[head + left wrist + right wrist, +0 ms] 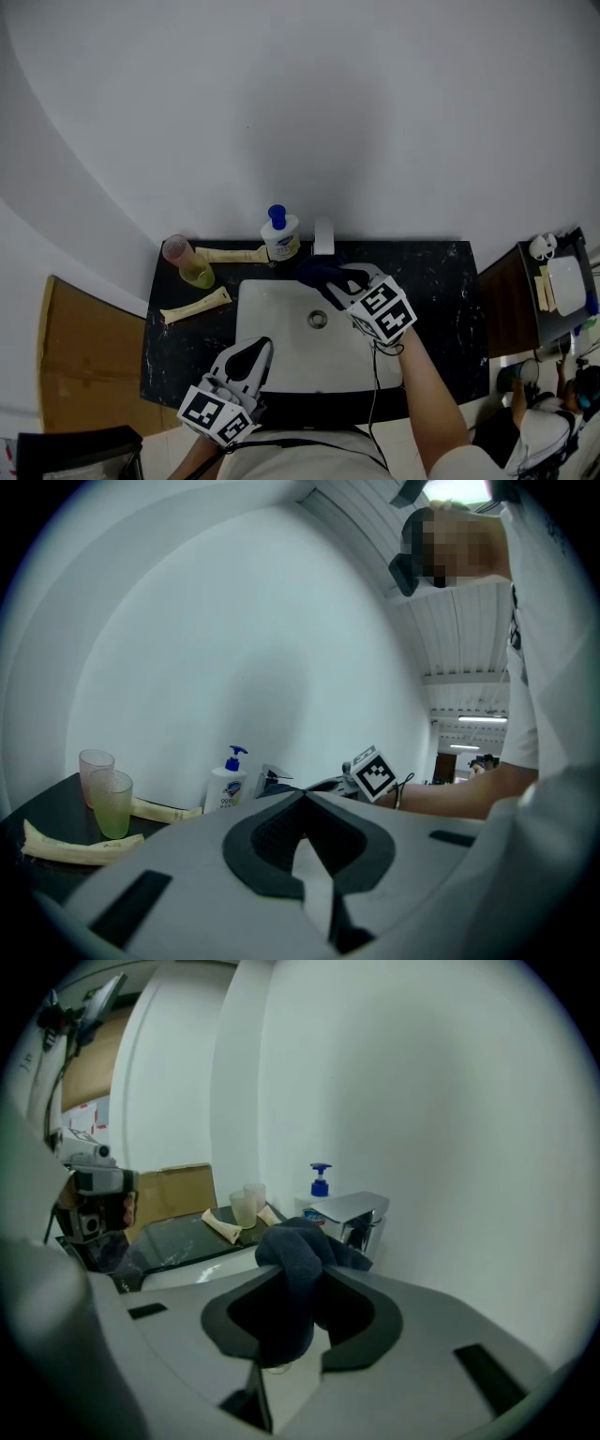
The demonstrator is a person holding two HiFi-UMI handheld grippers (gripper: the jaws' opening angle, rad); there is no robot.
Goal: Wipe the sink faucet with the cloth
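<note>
**Head view.** Right hand-held gripper [334,281]: reaches over the back of the white sink [258,309] and pinches a dark cloth [317,270]. Cloth: bunches at the jaw tips, just in front of the faucet [323,236]; whether touching it, not clear. Left hand-held gripper [255,352]: hangs over the sink's near left edge, well apart from the faucet. On the black surface [441,281], left of the faucet: a soap bottle [280,234], two cups [197,272], two cream tubes [195,305].

**Left gripper view.** Jaws pressed together at the tips, nothing between them. Beyond the tips: soap bottle [226,785], faucet [272,778], and the right hand-held gripper [375,772] with its marker cube. Far left: cups [112,803] and a tube [80,846].

**Right gripper view.** Jaws clamped on the cloth [292,1241], a thick fold hanging down between them and a wad bulging past the tips. Faucet [354,1211] just beyond the wad, to its right; soap bottle [319,1185] behind, cups [246,1206] further left.
</note>
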